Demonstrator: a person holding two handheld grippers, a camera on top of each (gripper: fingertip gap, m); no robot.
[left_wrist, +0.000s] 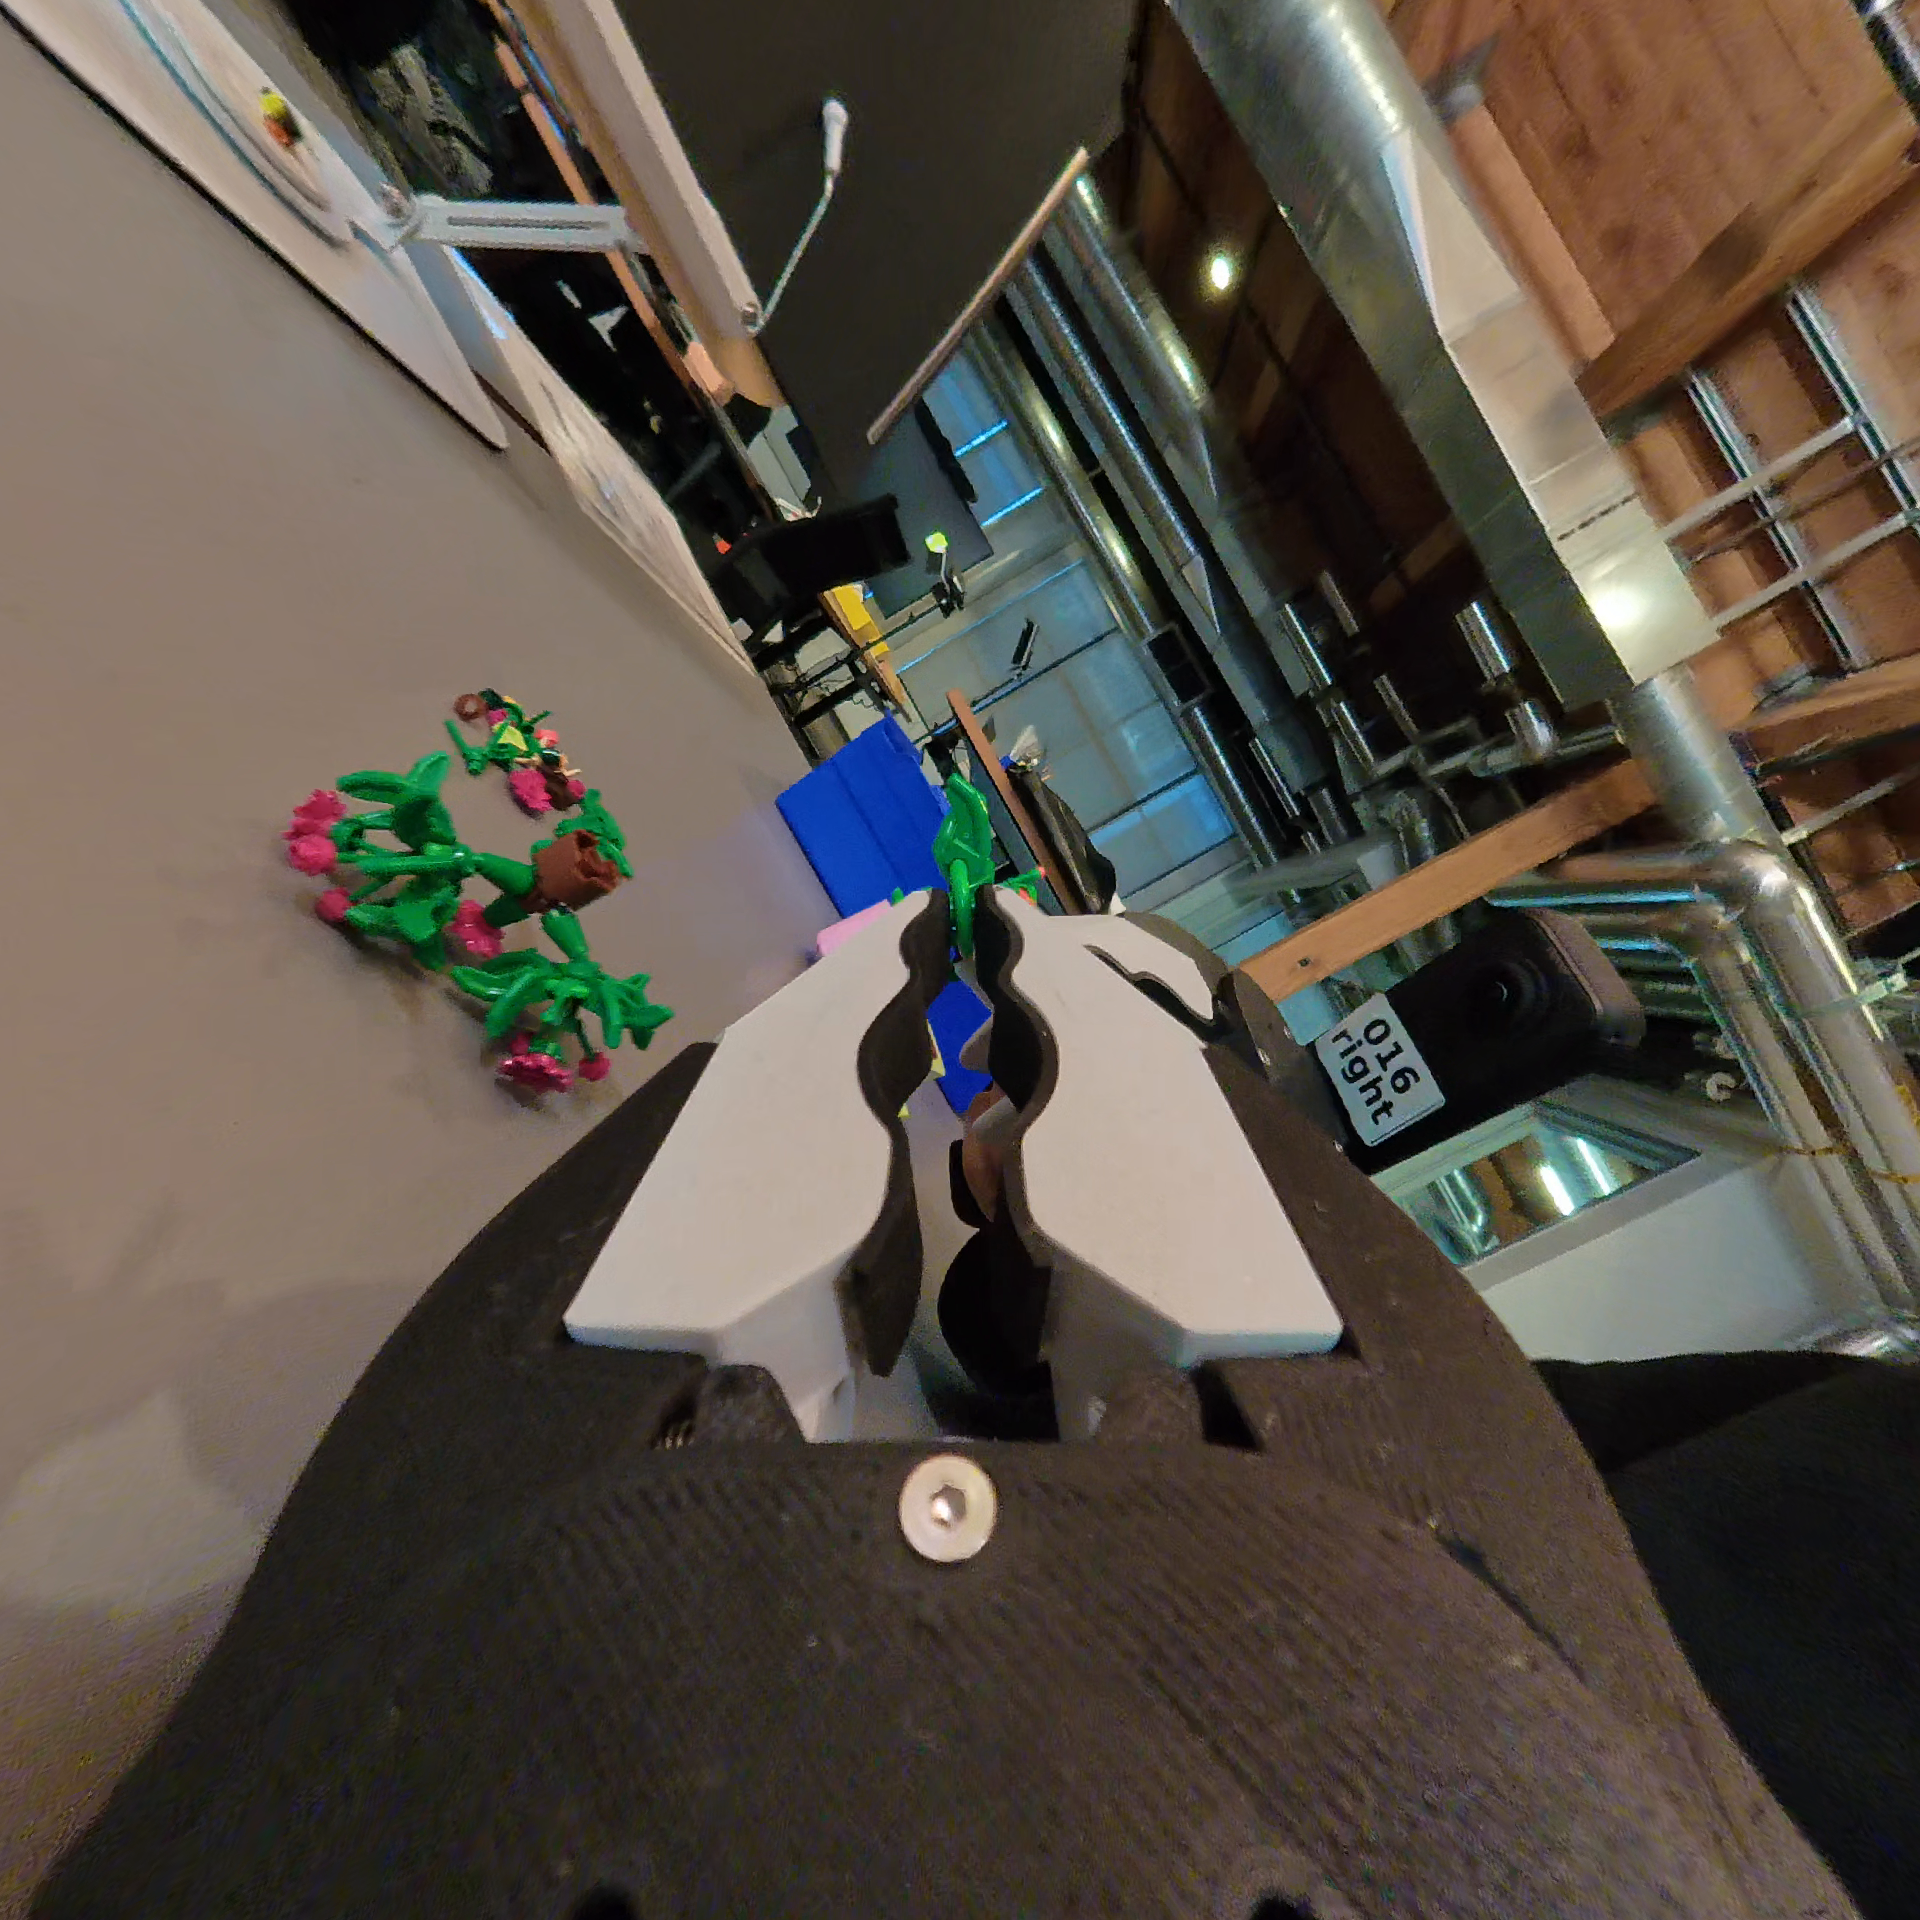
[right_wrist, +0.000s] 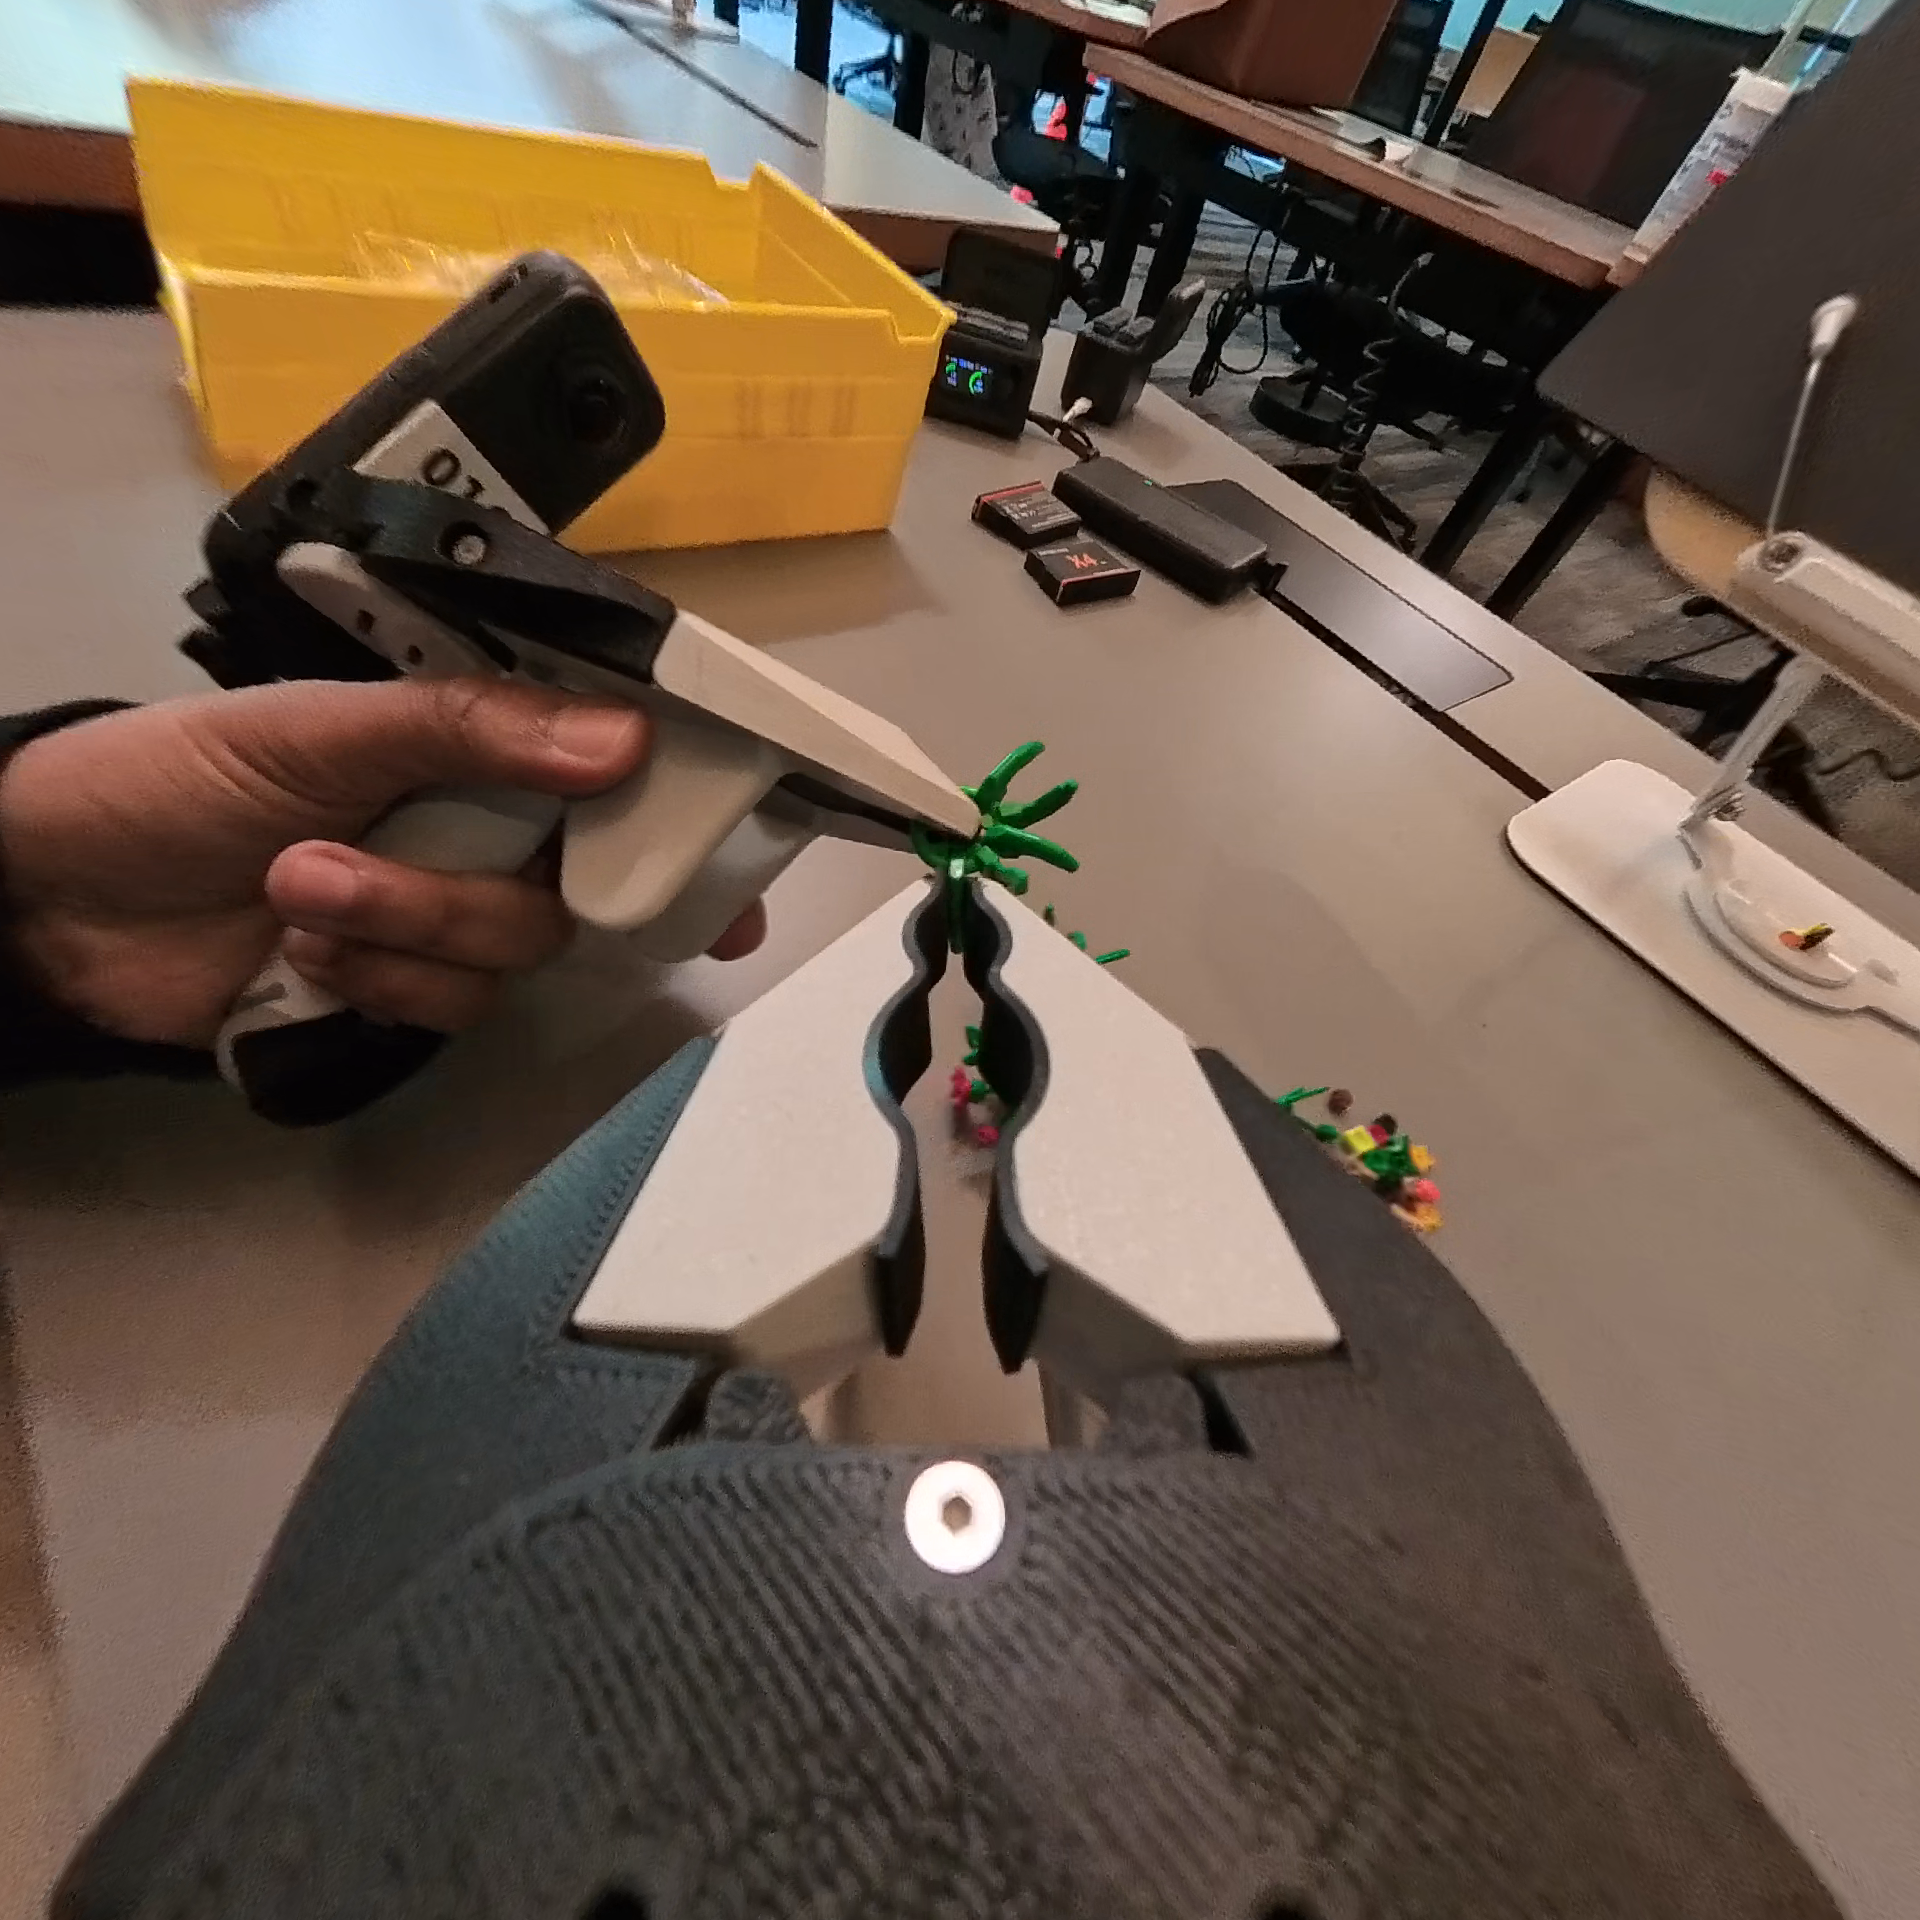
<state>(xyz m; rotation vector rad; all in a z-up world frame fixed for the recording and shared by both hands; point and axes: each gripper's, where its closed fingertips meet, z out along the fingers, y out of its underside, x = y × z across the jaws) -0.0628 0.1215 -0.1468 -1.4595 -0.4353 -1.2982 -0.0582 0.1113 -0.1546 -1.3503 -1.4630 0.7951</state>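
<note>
Both grippers pinch the same small green plastic plant piece (right_wrist: 992, 831), held in the air above the grey desk (right_wrist: 1299, 831). The right gripper (right_wrist: 961, 894) has its tips pressed on the thin stem from below. The left gripper (right_wrist: 956, 826) comes from the left side, and its tips are pressed together on the piece just above the right gripper's tips, at the root of the leaves.

The stem is thin and the two grips are almost touching — a small twist or pull between the hands could, I think, snap the piece or let it slip out and fall on the desk. Seen from the left gripper (left_wrist: 966, 914), the green leaves stand just beyond its tips.

Below the plant piece, on the desk, lies a bunch of green stems with pink flowers (left_wrist: 468, 894) — well apart from the yellow bin (right_wrist: 540, 343) behind.
</note>
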